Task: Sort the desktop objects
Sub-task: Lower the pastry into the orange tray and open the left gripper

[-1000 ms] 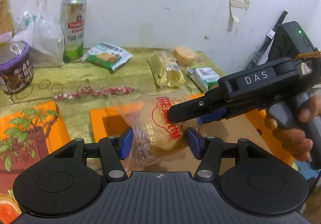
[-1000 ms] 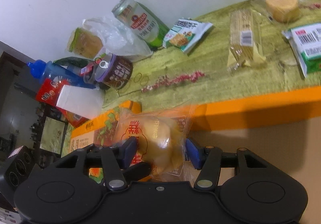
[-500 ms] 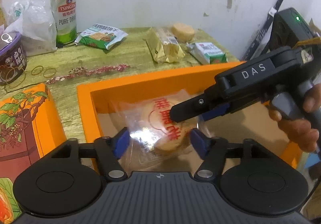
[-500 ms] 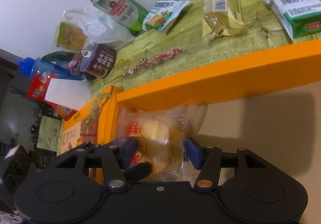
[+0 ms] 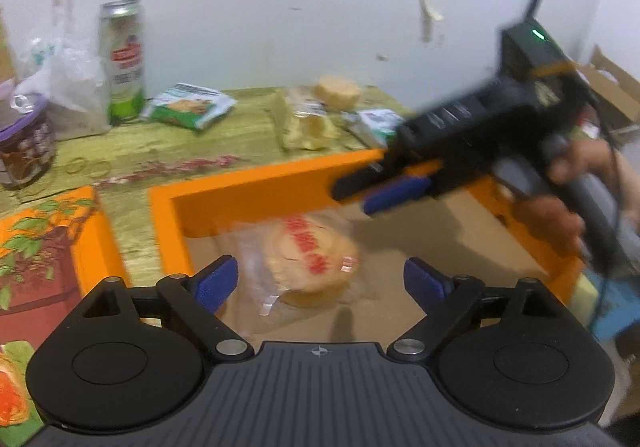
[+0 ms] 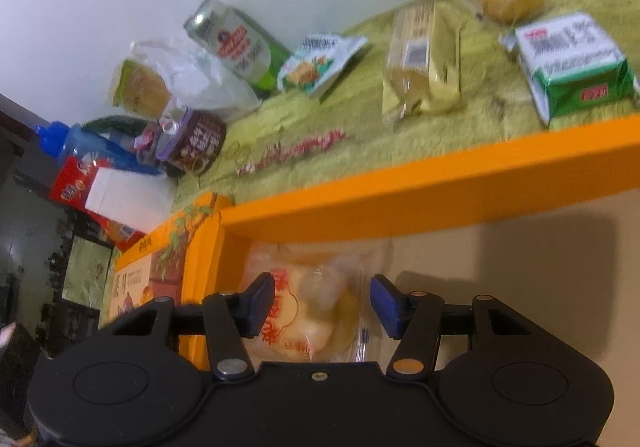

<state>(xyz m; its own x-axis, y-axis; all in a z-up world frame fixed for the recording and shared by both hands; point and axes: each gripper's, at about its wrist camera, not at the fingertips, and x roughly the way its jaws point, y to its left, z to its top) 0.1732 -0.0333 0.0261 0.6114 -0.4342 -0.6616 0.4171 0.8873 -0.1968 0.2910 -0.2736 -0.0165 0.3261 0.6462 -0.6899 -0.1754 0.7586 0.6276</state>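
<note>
A round pastry in a clear wrapper with red print [image 5: 310, 261] lies on the cardboard floor of the orange box [image 5: 256, 187], in its near-left corner. My left gripper [image 5: 320, 283] hovers just in front of it. Its jaws are opening, and the blue pads stand wide on either side without touching it. In the left wrist view my right gripper [image 5: 360, 197], held by a hand, hangs blurred up and to the right, clear of the pastry. From its own camera the right gripper [image 6: 323, 307] is partly open, and the pastry [image 6: 312, 311] shows between and below its pads.
On the green cloth behind the box stand a beer can [image 5: 124, 59], a plastic bag [image 5: 68, 99], a purple-lidded cup [image 5: 24, 143], a green snack packet [image 5: 192, 109], a yellow biscuit pack [image 5: 300, 123] and a round cake [image 5: 338, 93]. A printed lid [image 5: 40, 247] lies left.
My left gripper's jaws went from shut on the pastry to wide apart, and the pastry settled onto the box floor. The right gripper drew back to the right, off the pastry.
</note>
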